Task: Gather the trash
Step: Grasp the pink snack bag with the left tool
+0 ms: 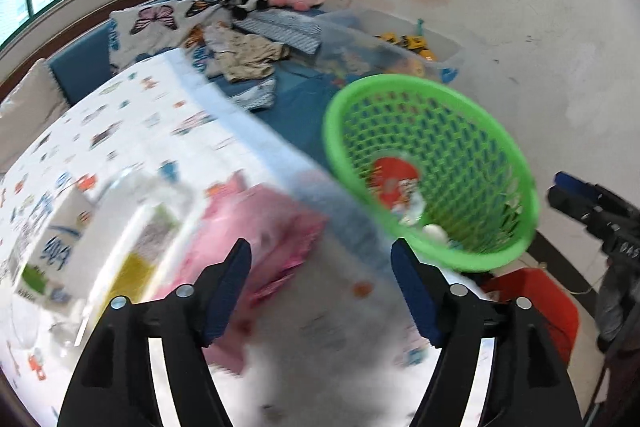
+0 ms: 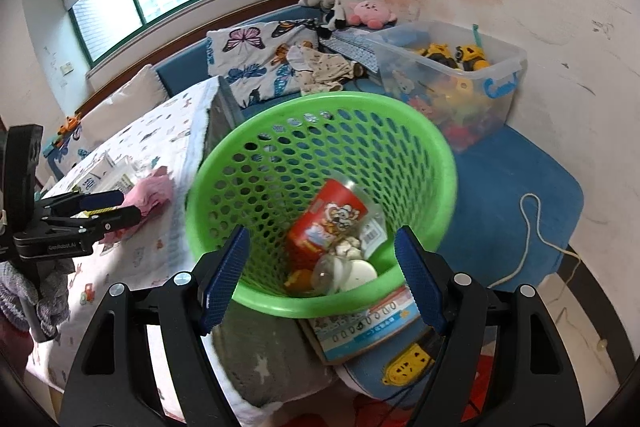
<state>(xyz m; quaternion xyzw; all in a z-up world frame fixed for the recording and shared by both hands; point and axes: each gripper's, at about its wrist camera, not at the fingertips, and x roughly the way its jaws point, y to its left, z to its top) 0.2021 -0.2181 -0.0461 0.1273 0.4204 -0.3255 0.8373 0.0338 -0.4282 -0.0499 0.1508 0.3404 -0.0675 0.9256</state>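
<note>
Left claw (image 1: 321, 297) released, nothing between its fingers, over the worktop (image 1: 120, 131) near a pink wrapper (image 1: 256, 235). Right claw (image 2: 322, 275) gapes around the green basket (image 2: 420, 155) rim; grip unclear. Red can (image 2: 324, 227) and trash lie inside the basket.

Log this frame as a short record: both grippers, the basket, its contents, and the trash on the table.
left gripper: open, fingers empty, above the pink wrapper
right gripper: open, fingers at the near rim of the green basket
basket contents: red can, white lid, small scraps
on the table: pink wrapper, white carton, blurred
</note>
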